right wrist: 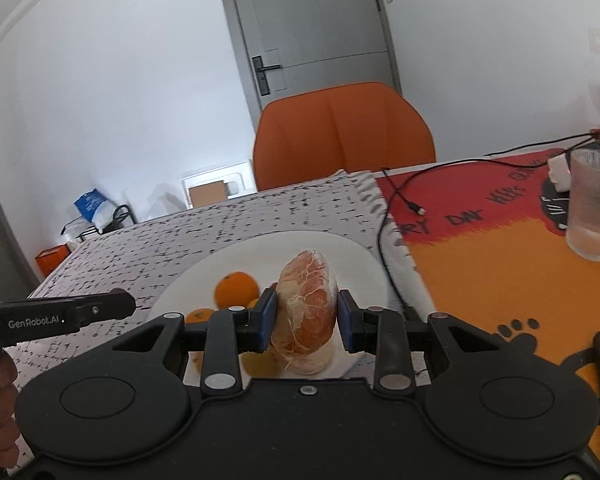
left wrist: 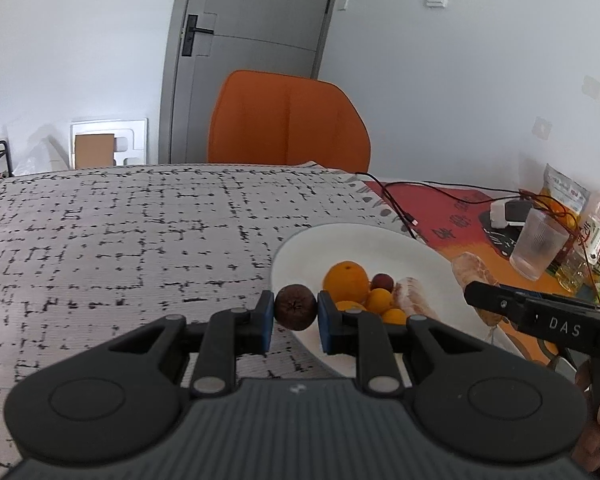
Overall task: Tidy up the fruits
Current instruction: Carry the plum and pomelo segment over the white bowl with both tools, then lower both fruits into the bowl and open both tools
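My left gripper (left wrist: 295,313) is shut on a small dark brown round fruit (left wrist: 295,307), held over the near left rim of a white plate (left wrist: 364,244). On the plate lie an orange (left wrist: 346,280), several small orange fruits (left wrist: 379,300), a small red fruit (left wrist: 381,281) and a peeled grapefruit piece (left wrist: 410,295). My right gripper (right wrist: 307,312) is shut on another peeled grapefruit segment (right wrist: 307,300), above the white plate (right wrist: 260,256) near its right side. That segment (left wrist: 474,276) also shows in the left wrist view beyond the right gripper's black body (left wrist: 540,312). The left gripper's body (right wrist: 56,314) shows at the left of the right wrist view.
A grey patterned cloth (left wrist: 120,232) covers the table's left part; an orange and red mat (right wrist: 500,264) covers the right. A ribbed glass (right wrist: 594,208), bottles (left wrist: 598,232), a snack bag (left wrist: 564,192) and black cables (right wrist: 396,200) lie far right. An orange chair (left wrist: 288,120) stands behind the table.
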